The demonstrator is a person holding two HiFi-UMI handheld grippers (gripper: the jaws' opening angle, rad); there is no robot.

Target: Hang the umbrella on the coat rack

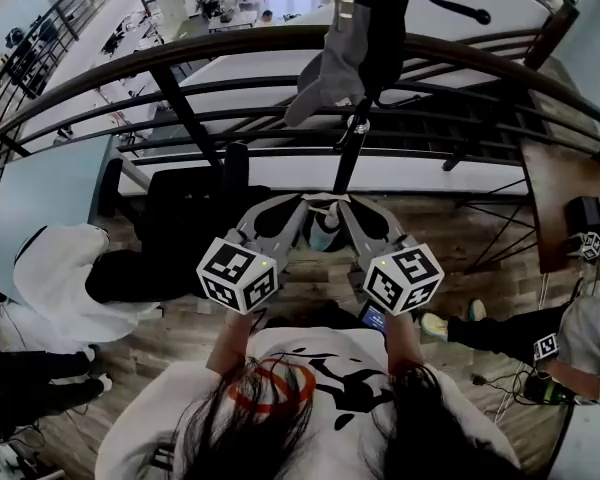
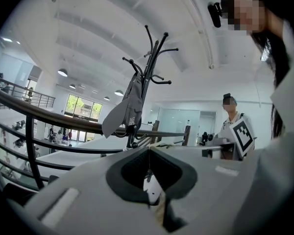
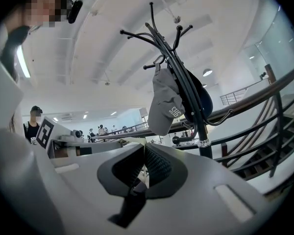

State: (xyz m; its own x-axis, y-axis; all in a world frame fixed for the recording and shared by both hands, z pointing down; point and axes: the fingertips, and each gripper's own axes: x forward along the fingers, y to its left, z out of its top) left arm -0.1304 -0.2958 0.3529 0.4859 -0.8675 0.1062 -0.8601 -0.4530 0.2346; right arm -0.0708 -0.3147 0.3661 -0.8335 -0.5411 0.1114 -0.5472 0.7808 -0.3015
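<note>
Both pairs of jaws were shut tight with nothing between them. On the left gripper [image 2: 148,148] the dark pads met in a thin line, and the right gripper [image 3: 144,145] looked the same. The person held the two low in front of their chest, tips angled inward so that the left gripper [image 1: 303,202] and the right gripper [image 1: 344,202] nearly touched each other above the wooden floor [image 1: 480,238].

Just ahead of the tips stood the black coat rack [image 1: 352,153], its pole rising in front of a dark curved railing [image 1: 180,53]. From where I stood, its hooks [image 3: 152,33] fanned out at the top. A grey cap [image 3: 166,106] hung from one arm, brim down. Beside the cap, on the far side of the pole, hung a dark rounded bundle [image 3: 207,102] that looked like the folded umbrella. I could not be sure of it. From above it showed as a black shape [image 1: 385,28] next to the cap [image 1: 325,68].

A person in white [image 1: 60,278] crouched off to the left, and another person [image 1: 580,338] sat at the right
</note>
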